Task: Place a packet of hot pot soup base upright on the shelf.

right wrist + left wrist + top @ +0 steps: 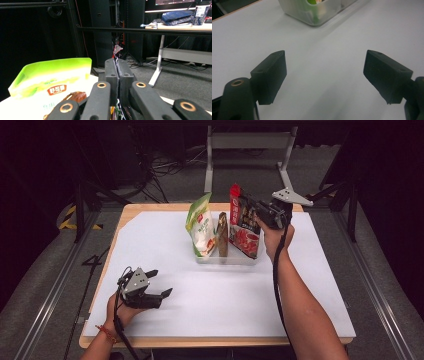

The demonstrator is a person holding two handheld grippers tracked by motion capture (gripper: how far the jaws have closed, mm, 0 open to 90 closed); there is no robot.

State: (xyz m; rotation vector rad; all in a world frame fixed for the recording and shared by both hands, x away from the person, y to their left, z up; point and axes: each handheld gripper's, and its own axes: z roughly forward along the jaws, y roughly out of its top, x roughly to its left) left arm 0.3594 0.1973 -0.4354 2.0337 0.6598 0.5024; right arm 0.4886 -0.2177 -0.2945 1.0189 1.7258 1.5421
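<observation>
A clear plastic bin point(225, 258) stands at the back middle of the white table. In it stand a green and white snack bag point(201, 226), a thin brown packet point(222, 234) and a red and black bag point(244, 222). My right gripper point(256, 209) is shut on the upper edge of the red and black bag, whose crumpled rim point(117, 50) pokes up between the pressed jaws. The green and white bag point(51, 82) stands to the left of those jaws. My left gripper point(161, 283) rests open on the table at the front left, with nothing between its fingers point(270, 75).
A corner of the clear bin point(312, 12) lies ahead of the left gripper. The white mat point(225, 295) stretches wide between the bin and the front edge. Dark floor, cables and a metal frame point(247, 142) stand behind the table.
</observation>
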